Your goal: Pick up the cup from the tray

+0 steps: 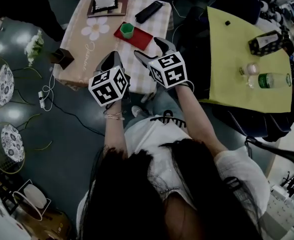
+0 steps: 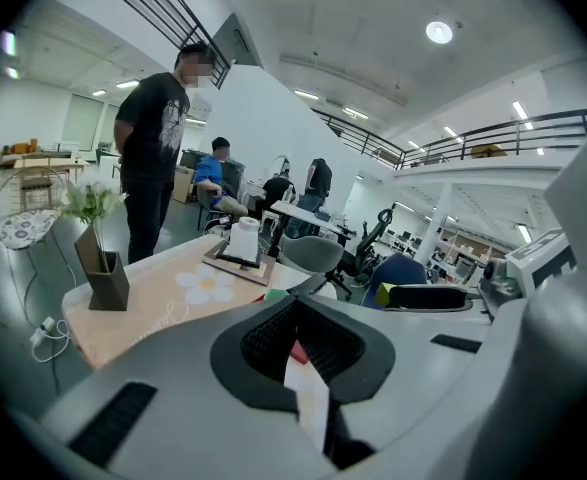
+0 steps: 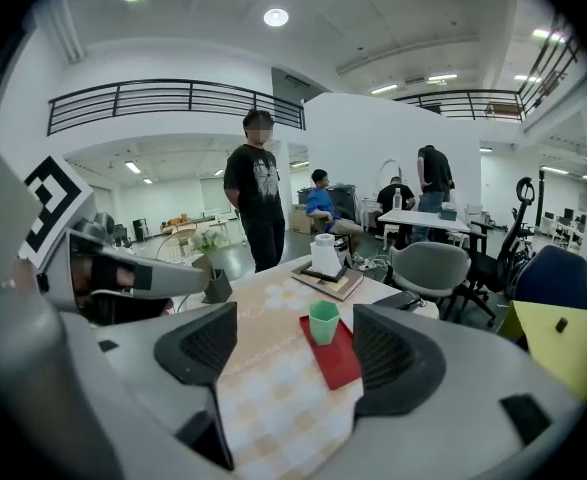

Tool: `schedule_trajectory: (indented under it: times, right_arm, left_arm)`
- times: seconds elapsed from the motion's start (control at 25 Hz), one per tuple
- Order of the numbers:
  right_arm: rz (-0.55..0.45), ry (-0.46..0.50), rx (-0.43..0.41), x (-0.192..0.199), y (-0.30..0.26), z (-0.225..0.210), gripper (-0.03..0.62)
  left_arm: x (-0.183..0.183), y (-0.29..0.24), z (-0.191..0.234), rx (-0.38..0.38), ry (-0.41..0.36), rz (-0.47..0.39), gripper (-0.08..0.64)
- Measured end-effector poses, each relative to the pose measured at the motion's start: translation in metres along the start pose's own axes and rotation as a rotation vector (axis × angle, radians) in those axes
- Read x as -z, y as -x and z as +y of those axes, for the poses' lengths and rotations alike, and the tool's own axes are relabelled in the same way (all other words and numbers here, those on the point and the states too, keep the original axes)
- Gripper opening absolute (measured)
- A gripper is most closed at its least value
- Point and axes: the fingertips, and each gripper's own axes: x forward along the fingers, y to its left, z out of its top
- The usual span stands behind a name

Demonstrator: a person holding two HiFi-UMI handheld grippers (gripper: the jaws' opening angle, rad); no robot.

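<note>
two claws sit at the near edge of the counter; neither touches anything on it. your right claw stands wide with nothing between its pads. the green cup lines up in the gap but sits well ahead of the tips. your left claw is drawn together and empty, just beside the right one.

task item: the cup is upright on the red tray, toward the tray's far end. the tray lies flat on the checked cloth, right of the flower print. the cup is not gripped and not lifted. judged step: the approach.

risks from here, as judged:
- the cup looks light and narrow at the base. if one pad reaches it before the other, it will likely tip or skate along the tray. cause: coming in off centre.
- the tray looks thin and loose on the cloth. a low approach could catch its near edge and drag tray and cup together.
- the wall tapers, so closing near the rim instead of mid-wall could squeeze the cup out upward.
- the black remote lies beyond the tray; an overshoot could nudge it.
- the left claw is near your line in. keep it clear so the two don't collide.

note: the cup's faceted wall may seat better flat to the pad; can't confirm from here.
</note>
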Motion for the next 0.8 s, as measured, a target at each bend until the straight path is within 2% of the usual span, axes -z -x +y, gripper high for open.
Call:
schedule_trajectory:
  times: [0.48, 0.8]
  right_arm:
    - [0.126, 0.023, -0.061, -0.005, -0.099, -0.036, 0.356]
    - [0.233, 0.062, -0.1, 0.017, -0.165, -0.043, 0.357]
  left_arm:
    - [-0.024, -0.072, 0.03, -0.09, 0.058, 0.031, 0.008]
    - [-0.021, -0.116, 0.053, -0.126, 0.102, 0.088, 0.008]
